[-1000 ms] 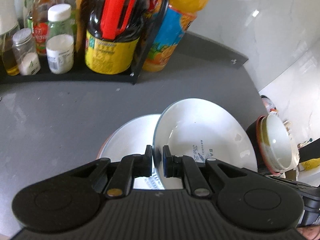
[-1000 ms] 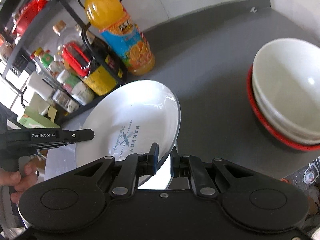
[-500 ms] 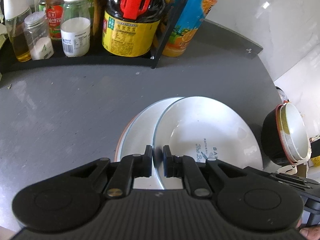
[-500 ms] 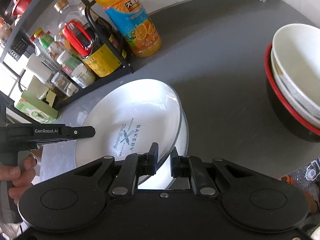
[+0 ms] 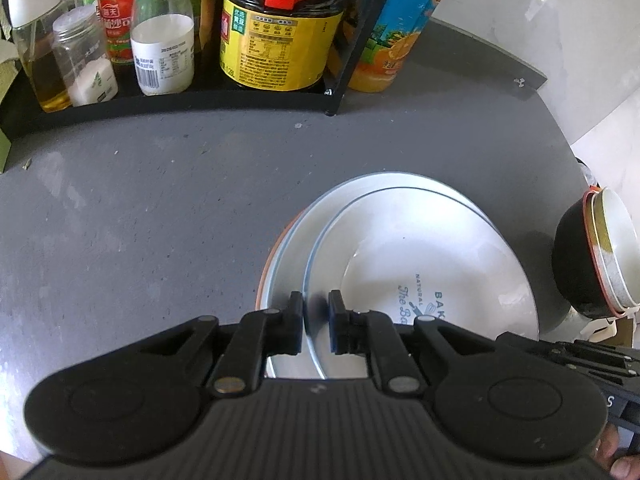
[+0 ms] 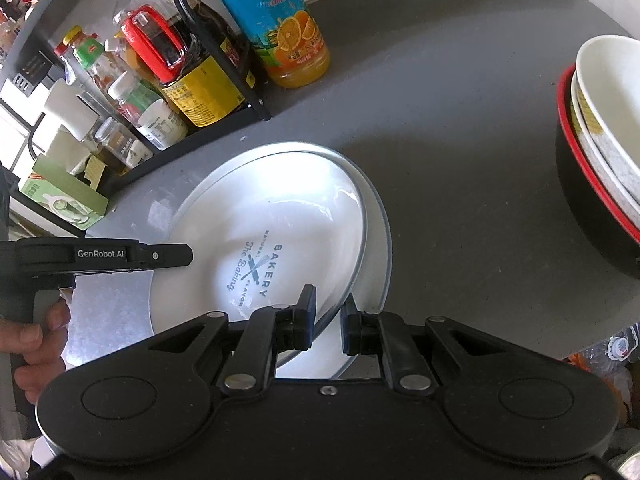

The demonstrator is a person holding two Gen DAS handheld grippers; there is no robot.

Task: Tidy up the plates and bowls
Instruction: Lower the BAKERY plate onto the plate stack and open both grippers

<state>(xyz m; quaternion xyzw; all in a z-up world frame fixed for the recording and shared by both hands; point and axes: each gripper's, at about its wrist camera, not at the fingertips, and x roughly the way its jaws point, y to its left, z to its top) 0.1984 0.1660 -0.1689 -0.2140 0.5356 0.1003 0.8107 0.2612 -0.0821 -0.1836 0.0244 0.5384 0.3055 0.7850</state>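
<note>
The rim of the white bakery plate [image 6: 280, 216] is straddled by both tools. The right tool [image 6: 328, 312] is seen slightly parted around the near-right rim, the left tool [image 5: 316, 312] likewise around the left rim; whether either presses the rim cannot be told. The plate is held tilted over a lower plate [image 5: 296, 240] on the grey tabletop [image 5: 160, 200]. Stacked bowls [image 6: 600, 128] stand to the right, well apart. Farther back, a condiment rack [image 5: 200, 96] and an orange juice bottle [image 6: 280, 28] are seen, their tops cut off.

Bakery plate [image 6: 280, 216] on plate stack [image 6: 380, 240], bowls [image 6: 600, 128] right.
</note>
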